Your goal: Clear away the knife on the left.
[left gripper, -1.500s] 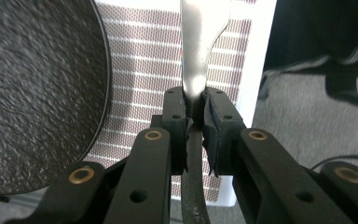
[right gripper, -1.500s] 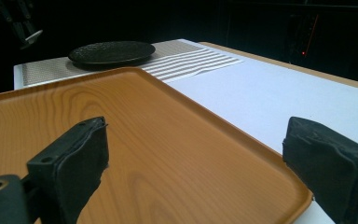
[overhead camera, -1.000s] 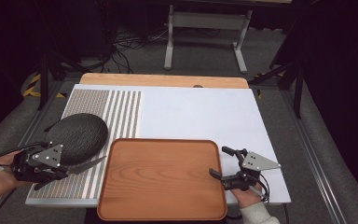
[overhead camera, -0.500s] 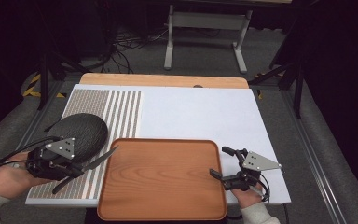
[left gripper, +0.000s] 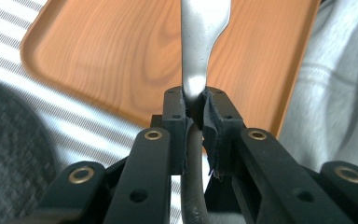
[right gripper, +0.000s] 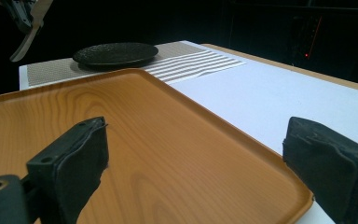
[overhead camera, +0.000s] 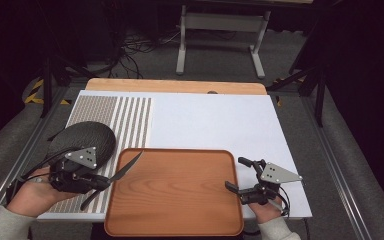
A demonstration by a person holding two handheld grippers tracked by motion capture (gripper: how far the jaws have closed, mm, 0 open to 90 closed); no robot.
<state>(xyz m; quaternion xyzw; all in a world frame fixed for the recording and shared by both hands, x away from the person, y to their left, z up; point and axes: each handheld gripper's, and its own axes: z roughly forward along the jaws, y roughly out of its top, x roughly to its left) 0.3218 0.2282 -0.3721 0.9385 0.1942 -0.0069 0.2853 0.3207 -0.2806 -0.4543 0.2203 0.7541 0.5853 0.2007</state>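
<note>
My left gripper (overhead camera: 105, 181) is shut on a silver knife (overhead camera: 126, 169), held just above the table at the left edge of the wooden tray (overhead camera: 175, 200). The blade tip points over the tray's far left corner. In the left gripper view the knife (left gripper: 200, 42) rises from between the closed pads (left gripper: 176, 112), with the tray (left gripper: 121, 56) beyond it. My right gripper (overhead camera: 235, 173) stands open at the tray's right edge. Its pads (right gripper: 74, 163) frame the bare tray (right gripper: 158, 154) and hold nothing.
A black textured plate (overhead camera: 82, 137) sits on the striped part of the white mat (overhead camera: 215, 125), just behind my left gripper. It also appears far off in the right gripper view, plate (right gripper: 114, 53). A wooden table edge (overhead camera: 175, 86) runs along the back.
My left gripper has carried the knife to the right, from beside the plate toward the tray's left edge. The right gripper has stayed in place.
</note>
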